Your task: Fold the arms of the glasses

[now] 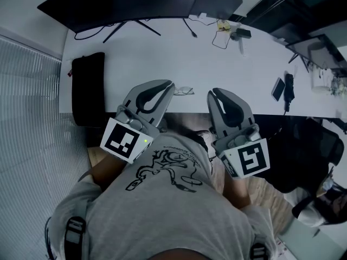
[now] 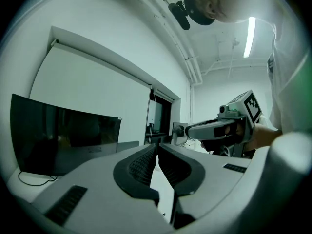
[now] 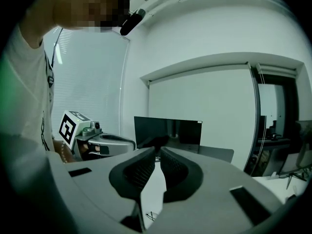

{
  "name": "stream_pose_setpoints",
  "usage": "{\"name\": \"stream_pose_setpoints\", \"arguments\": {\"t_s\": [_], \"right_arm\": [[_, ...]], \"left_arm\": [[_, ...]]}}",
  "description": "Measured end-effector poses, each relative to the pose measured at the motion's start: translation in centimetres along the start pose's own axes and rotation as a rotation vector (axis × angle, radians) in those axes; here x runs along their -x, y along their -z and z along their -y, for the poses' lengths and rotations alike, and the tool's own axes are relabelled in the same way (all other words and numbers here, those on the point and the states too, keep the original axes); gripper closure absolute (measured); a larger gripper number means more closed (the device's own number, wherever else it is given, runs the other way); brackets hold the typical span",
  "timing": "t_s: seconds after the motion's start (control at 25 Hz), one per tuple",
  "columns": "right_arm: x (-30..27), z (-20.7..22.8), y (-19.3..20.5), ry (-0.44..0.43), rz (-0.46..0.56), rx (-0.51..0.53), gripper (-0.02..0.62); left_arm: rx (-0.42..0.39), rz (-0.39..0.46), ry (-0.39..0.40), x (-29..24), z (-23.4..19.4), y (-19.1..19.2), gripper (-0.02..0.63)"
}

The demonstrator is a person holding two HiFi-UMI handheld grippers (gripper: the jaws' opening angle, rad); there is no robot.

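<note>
A pair of thin-framed glasses (image 1: pixel 183 91) lies on the white table (image 1: pixel 162 58) close to its front edge, arms apparently unfolded. My left gripper (image 1: pixel 171 84) hovers just left of them, its tips over the table edge. The right gripper (image 1: pixel 211 94) hangs to their right, slightly nearer to me. Both are held level above the table, jaws drawn together with nothing between them. In the right gripper view, part of the glasses (image 3: pixel 151 216) shows far below through the jaw gap, and the left gripper (image 3: pixel 132 144) shows at the left. The left gripper view shows the right gripper (image 2: pixel 187 129) at the right.
A dark monitor (image 1: pixel 119 1) stands at the table's back, with a laptop (image 1: pixel 217 4) and cables (image 1: pixel 219 34) beside it. A black pouch (image 1: pixel 87 85) lies at the left end and a phone (image 1: pixel 278 88) at the right. An office chair (image 1: pixel 309 150) stands to the right.
</note>
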State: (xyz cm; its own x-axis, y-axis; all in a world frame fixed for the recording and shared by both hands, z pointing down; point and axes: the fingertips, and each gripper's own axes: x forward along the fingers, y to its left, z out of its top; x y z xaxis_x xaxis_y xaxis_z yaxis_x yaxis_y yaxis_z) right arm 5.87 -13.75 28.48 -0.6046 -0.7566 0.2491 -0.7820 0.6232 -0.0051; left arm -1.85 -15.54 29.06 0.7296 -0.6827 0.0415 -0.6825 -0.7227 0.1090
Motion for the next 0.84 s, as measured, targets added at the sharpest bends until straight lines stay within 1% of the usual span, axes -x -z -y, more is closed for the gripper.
{"name": "stream_pose_setpoints", "arguments": {"t_s": [0.28, 0.52, 0.84], "right_arm": [[-0.7, 0.1, -0.3, 0.0, -0.005, 0.006, 0.554], [-1.4, -0.1, -0.4, 0.002, -0.008, -0.001, 0.554], [-1.9, -0.5, -0.2, 0.004, -0.015, 0.0, 0.554]], "left_arm": [[-0.009, -0.002, 0.002, 0.1, -0.7, -0.3, 0.571], [-0.025, -0.006, 0.002, 0.3, -1.3, -0.1, 0.571], [-0.028, -0.018, 0.011, 0.7, -1.9, 0.5, 0.571]]}}
